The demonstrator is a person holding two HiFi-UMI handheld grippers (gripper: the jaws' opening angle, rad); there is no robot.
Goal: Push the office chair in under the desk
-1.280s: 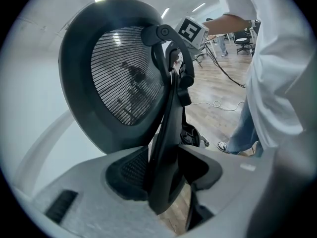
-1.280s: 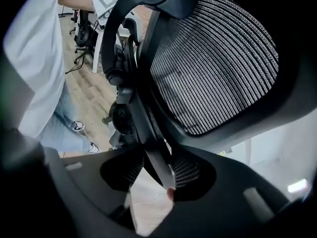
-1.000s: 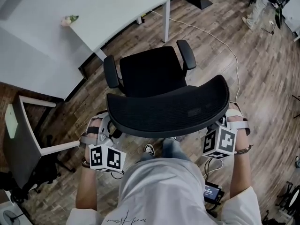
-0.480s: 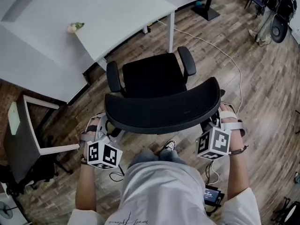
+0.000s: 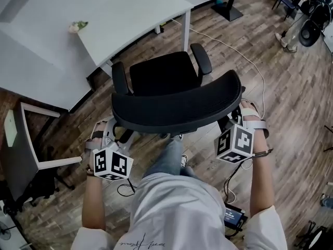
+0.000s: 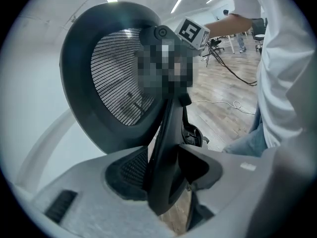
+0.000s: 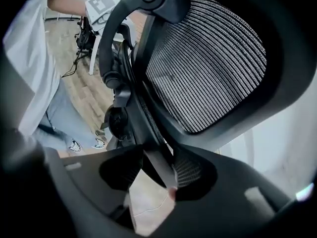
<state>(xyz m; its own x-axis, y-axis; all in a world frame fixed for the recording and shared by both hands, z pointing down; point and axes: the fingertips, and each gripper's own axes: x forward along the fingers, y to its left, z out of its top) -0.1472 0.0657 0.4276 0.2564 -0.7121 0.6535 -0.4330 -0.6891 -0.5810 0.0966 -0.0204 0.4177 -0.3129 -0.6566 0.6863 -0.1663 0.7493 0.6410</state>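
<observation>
The office chair [image 5: 171,108] stands on a floor [image 5: 270,87] of brown wood-grain planks, its seat facing the corner of a smooth white table [image 5: 130,14] and its front edge close to that corner, with the whole seat out in the open rather than under the top. The seat pad [image 5: 164,73] is a squarish black cushion with rounded corners, flanked by two narrow, curved black armrests, one [image 5: 118,77] on the left and one [image 5: 201,59] on the right. The backrest [image 5: 177,105] is a wide, bowed shell with a hard matte rim; in the right gripper view its panel [image 7: 208,58] shows as fine ribbed mesh, light passing through the weave. A person stands right behind it, holding the backrest from both sides. The left gripper [image 5: 118,135] has its grey fingers [image 6: 124,182] clenched on the left edge of the rim, the thick black frame wedged tight between them. The right gripper [image 5: 235,123] has its fingers [image 7: 198,175] around a slim frame bar at the right edge; they have just been easing wider, yet the bar sits between them, touching both sides. A slender white square-section leg [image 5: 187,29] drops from the table's corner just ahead of the chair. A thin pale cable [image 5: 244,56] snakes loosely across the planks to the right.
</observation>
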